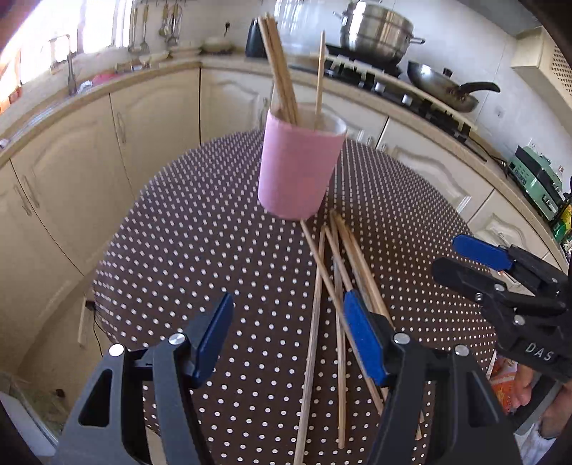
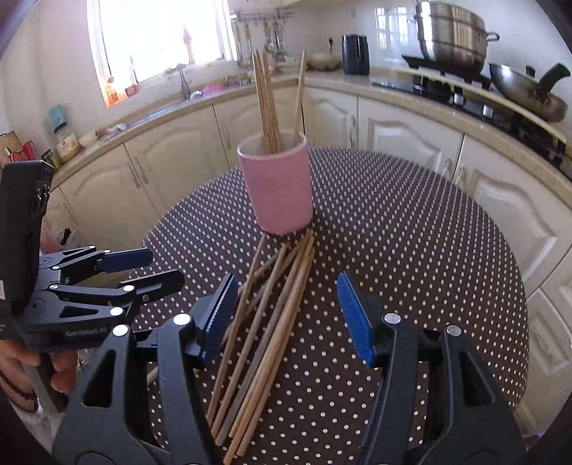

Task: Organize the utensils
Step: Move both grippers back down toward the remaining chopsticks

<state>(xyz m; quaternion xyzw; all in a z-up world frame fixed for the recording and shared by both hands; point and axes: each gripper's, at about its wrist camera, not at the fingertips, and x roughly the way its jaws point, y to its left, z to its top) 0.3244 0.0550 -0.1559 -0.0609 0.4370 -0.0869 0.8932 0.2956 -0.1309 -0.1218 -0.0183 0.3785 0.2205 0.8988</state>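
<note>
A pink cup [image 1: 298, 168] stands upright on the dotted round table [image 1: 200, 257] and holds several wooden chopsticks [image 1: 280, 71]. It also shows in the right wrist view [image 2: 277, 186]. Several loose chopsticks [image 1: 336, 286] lie on the table in front of the cup, seen also in the right wrist view [image 2: 271, 322]. My left gripper [image 1: 286, 339] is open and empty above the table, just left of the loose chopsticks. My right gripper [image 2: 286, 318] is open and empty, hovering over the loose chopsticks. Each gripper shows in the other's view, the right [image 1: 475, 261] and the left [image 2: 150, 268].
Cream kitchen cabinets [image 1: 150, 118] and a counter curve behind the table. A stove carries a steel pot [image 1: 375, 32] and a frying pan [image 1: 443, 86]. A sink and hanging utensils are at the back left [image 2: 186, 86]. The table edge is close on all sides.
</note>
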